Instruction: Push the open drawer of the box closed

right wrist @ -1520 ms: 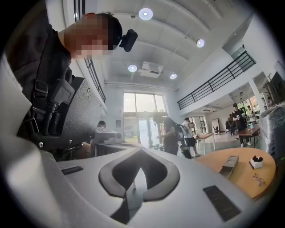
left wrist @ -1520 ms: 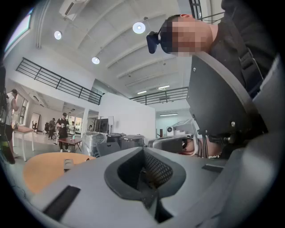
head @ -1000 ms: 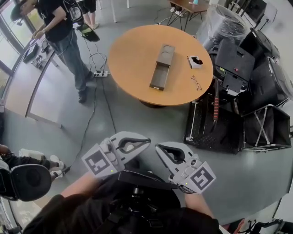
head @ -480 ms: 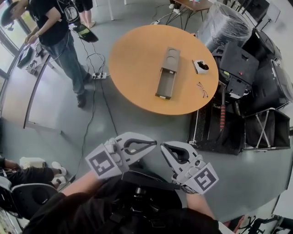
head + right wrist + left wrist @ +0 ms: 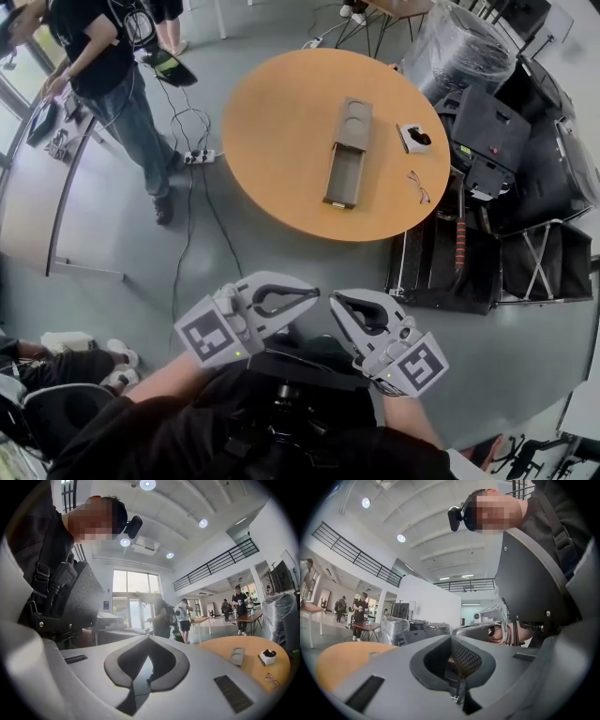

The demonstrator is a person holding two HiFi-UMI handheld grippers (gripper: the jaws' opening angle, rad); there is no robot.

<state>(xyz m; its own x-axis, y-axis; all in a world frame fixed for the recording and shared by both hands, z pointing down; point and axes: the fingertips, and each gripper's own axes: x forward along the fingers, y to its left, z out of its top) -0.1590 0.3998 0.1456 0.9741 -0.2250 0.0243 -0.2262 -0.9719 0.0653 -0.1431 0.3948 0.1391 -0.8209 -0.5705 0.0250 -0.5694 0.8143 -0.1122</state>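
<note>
Over the last second the head view has merely drifted; the long grey box (image 5: 352,117), its open drawer (image 5: 343,178) facing near, sits on the round orange desk (image 5: 272,122), well apart from the left gripper (image 5: 309,292) and right gripper (image 5: 339,302); both grippers' fingers are pressed together on nothing; the approach seems barely begun

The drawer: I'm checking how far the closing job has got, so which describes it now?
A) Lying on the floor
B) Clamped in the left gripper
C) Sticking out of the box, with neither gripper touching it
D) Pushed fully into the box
C: the drawer juts out of the box on the round table, while the left gripper and right gripper are near the person's body, short of the table.
</note>
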